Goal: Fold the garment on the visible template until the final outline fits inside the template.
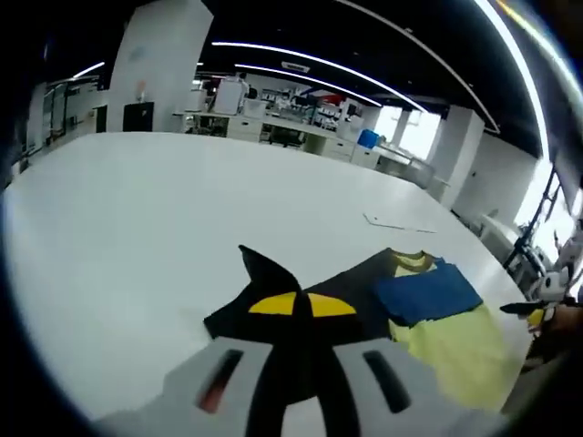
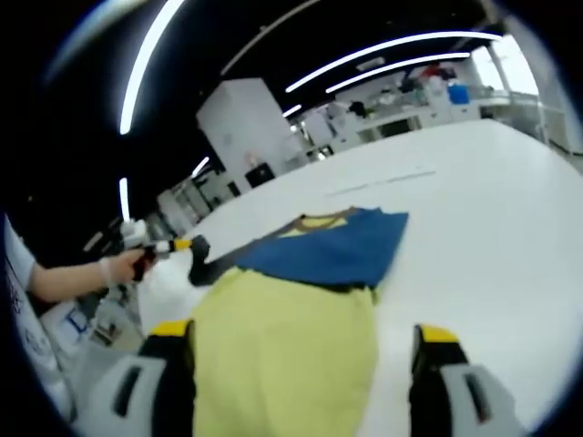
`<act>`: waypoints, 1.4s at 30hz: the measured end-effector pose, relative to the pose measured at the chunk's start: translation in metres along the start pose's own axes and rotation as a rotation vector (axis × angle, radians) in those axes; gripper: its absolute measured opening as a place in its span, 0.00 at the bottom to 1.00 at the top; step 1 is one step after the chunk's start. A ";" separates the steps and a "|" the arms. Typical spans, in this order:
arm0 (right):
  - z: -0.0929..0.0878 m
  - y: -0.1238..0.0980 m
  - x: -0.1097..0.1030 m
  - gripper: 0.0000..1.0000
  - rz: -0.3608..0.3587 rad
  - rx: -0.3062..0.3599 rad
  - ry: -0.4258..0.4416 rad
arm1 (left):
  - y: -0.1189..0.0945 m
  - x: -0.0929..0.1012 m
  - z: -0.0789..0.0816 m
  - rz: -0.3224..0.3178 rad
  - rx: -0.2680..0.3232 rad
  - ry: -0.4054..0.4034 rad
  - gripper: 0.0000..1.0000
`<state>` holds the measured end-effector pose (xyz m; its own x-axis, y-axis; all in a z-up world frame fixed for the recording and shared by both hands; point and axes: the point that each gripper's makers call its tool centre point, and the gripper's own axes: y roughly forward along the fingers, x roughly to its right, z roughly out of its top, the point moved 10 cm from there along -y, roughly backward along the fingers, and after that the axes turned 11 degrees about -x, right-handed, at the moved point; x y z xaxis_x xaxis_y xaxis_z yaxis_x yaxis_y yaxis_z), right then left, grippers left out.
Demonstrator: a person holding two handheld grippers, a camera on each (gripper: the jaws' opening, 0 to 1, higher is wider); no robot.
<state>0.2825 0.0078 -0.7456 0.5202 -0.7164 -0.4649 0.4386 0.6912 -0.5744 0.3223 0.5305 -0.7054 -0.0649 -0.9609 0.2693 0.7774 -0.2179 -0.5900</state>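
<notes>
Left gripper pinches a black fold of the garment lifted off the white table, while the right gripper hovers with jaws spread wide over the yellow part, blue panel just beyond its tips.

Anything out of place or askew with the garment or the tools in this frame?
Yes. The garment lies unevenly folded on the white table: its blue part sits skewed over the yellow part, and the left tool pinches a black flap lifted into a crooked peak. The right tool is open astride the yellow cloth.
</notes>
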 end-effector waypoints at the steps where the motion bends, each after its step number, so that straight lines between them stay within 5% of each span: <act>1: 0.000 -0.001 0.000 0.99 -0.001 0.001 0.001 | 0.002 -0.004 0.003 -0.012 0.000 0.004 0.00; 6: -0.003 -0.008 0.003 0.99 -0.014 0.017 0.019 | 0.027 0.051 0.013 -0.086 -0.009 0.027 0.00; 19: -0.012 -0.012 -0.002 0.99 0.002 0.028 0.051 | 0.075 0.123 0.036 -0.268 -0.027 0.067 0.00; 31: -0.016 -0.019 0.005 0.99 -0.015 0.033 0.084 | 0.121 0.192 0.037 -0.412 -0.076 0.106 0.00; 42: -0.017 -0.022 0.009 0.99 -0.021 0.051 0.127 | 0.147 0.268 0.022 -0.572 -0.151 0.204 0.00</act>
<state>0.2651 -0.0158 -0.7482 0.4151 -0.7350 -0.5362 0.4869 0.6773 -0.5515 0.4330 0.2452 -0.7032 -0.5746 -0.6947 0.4326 0.4883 -0.7152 -0.5001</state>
